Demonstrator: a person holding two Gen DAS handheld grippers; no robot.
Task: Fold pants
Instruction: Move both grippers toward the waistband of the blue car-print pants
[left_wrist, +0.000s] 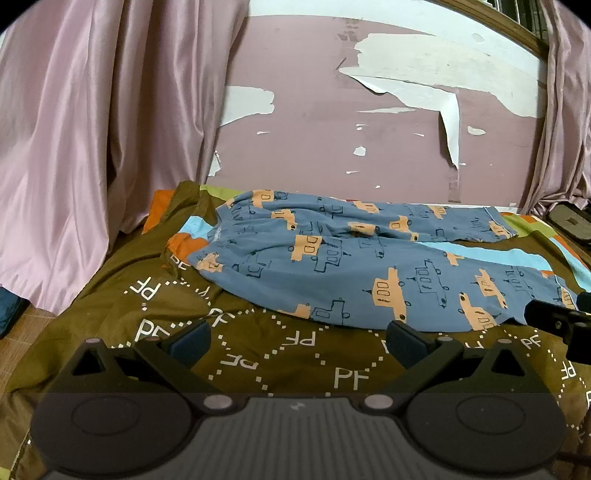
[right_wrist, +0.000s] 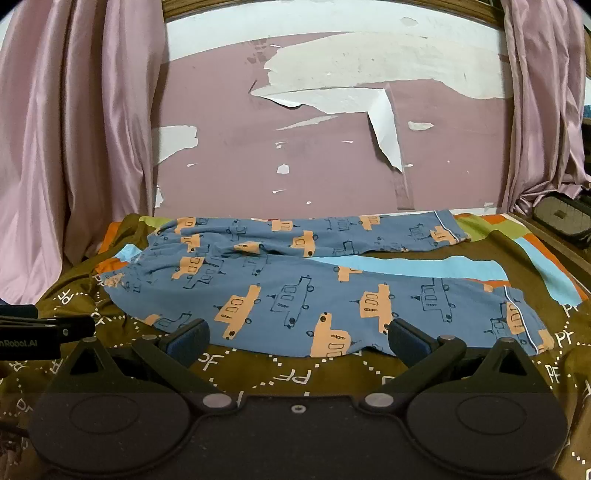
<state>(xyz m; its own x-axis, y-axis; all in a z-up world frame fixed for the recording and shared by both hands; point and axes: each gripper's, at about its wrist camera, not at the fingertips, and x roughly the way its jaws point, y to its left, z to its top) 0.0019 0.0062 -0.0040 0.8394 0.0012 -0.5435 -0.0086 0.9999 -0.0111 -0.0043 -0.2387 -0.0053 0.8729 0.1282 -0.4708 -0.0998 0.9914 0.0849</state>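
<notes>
Flat: blue pants (left_wrist: 362, 266) on brown bedspread (left_wrist: 280, 354), peeling pink wall (left_wrist: 332, 140), curtains (left_wrist: 92, 129); both grippers' fingers (left_wrist: 190, 341) wide apart, empty.

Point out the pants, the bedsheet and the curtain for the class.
pants (right_wrist: 295, 295): right wrist view, middle of the near leg.
bedsheet (left_wrist: 258, 354): left wrist view, bare brown patch in front of the pants.
curtain (left_wrist: 92, 129): left wrist view, pink folds on the left.

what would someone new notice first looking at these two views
The blue pants printed with orange cars, spread flat across the brown bedspread, legs apart and running to the right. Behind the bed, the pink wall with large peeling white patches, framed by pink curtains.
</notes>
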